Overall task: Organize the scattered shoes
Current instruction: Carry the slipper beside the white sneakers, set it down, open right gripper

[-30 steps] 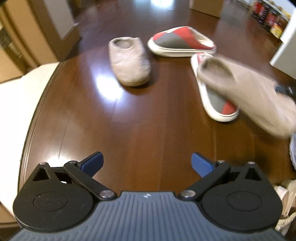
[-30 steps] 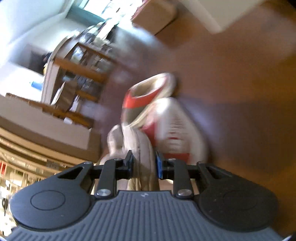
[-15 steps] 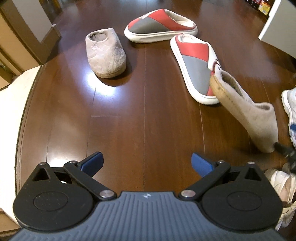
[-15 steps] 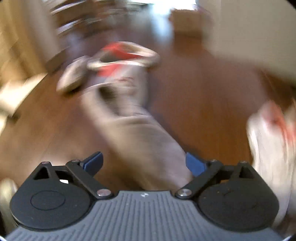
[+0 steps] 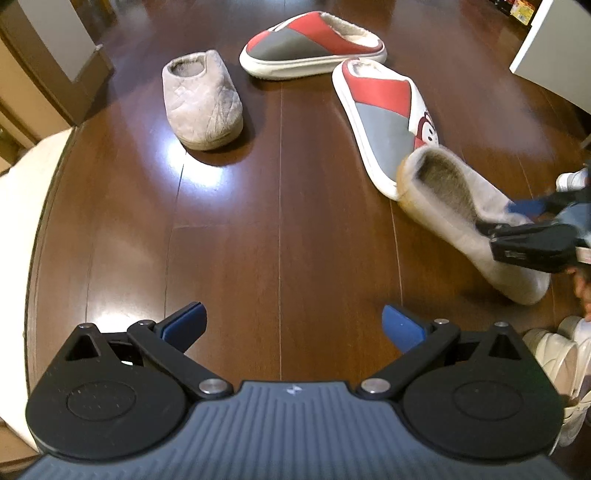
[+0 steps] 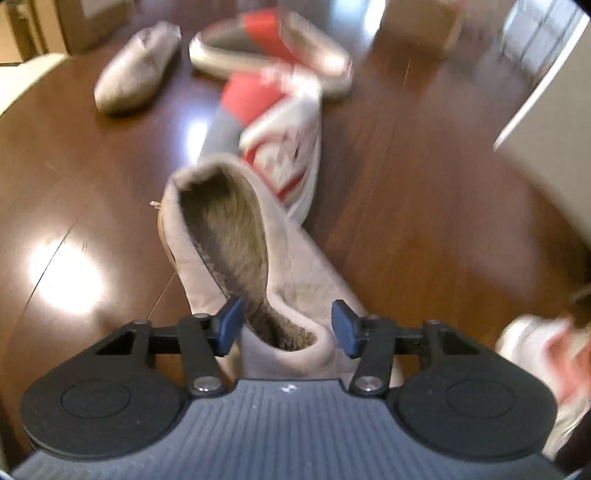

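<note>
A beige quilted slipper [image 5: 461,206] lies tilted on its side on the wood floor, its heel end against a red and grey slipper [image 5: 384,114]. My right gripper [image 6: 286,325] straddles that beige slipper [image 6: 229,236] at its fur-lined collar. Its jaws are closing, with a gap still showing at the pads. The matching beige slipper [image 5: 201,103] stands upright at the far left, beside the second red and grey slipper [image 5: 314,40]. Over bare floor, my left gripper [image 5: 295,325] is open and holds nothing. The right gripper [image 5: 508,218] also shows at the left wrist view's right edge.
White sneakers [image 5: 561,362] lie at the lower right, next to a hand. A cream rug [image 5: 18,206] borders the floor on the left. A white cabinet [image 5: 554,48] stands at the far right and a cardboard box [image 6: 421,22] beyond the slippers.
The right gripper carried the beige slipper down to the floor beside the red and grey slipper, opened wide, and now stands narrower around it. The left gripper dipped slightly, then held still.
</note>
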Action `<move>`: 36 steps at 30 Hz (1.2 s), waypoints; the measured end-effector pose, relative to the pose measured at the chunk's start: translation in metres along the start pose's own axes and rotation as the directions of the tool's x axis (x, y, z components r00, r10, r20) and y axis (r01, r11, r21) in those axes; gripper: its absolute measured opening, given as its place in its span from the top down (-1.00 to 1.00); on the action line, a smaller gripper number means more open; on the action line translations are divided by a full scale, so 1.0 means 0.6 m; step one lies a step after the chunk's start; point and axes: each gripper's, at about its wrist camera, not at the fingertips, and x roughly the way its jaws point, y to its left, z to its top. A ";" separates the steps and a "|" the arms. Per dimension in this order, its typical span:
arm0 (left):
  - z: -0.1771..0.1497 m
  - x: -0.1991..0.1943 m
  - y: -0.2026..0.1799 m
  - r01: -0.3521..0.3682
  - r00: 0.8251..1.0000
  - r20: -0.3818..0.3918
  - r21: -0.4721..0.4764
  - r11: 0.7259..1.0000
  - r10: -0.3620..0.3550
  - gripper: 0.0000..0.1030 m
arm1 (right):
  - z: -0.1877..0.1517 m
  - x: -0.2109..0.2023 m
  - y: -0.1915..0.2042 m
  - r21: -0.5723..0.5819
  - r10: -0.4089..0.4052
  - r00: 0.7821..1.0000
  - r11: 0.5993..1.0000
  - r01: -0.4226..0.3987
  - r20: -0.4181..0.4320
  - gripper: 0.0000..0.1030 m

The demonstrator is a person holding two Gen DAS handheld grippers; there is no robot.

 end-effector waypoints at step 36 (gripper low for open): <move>-0.007 0.031 -0.090 0.051 0.997 -0.059 0.131 0.990 -0.043 -0.98 | -0.189 0.066 -0.194 0.409 -0.190 0.982 0.896 0.172 0.003 0.14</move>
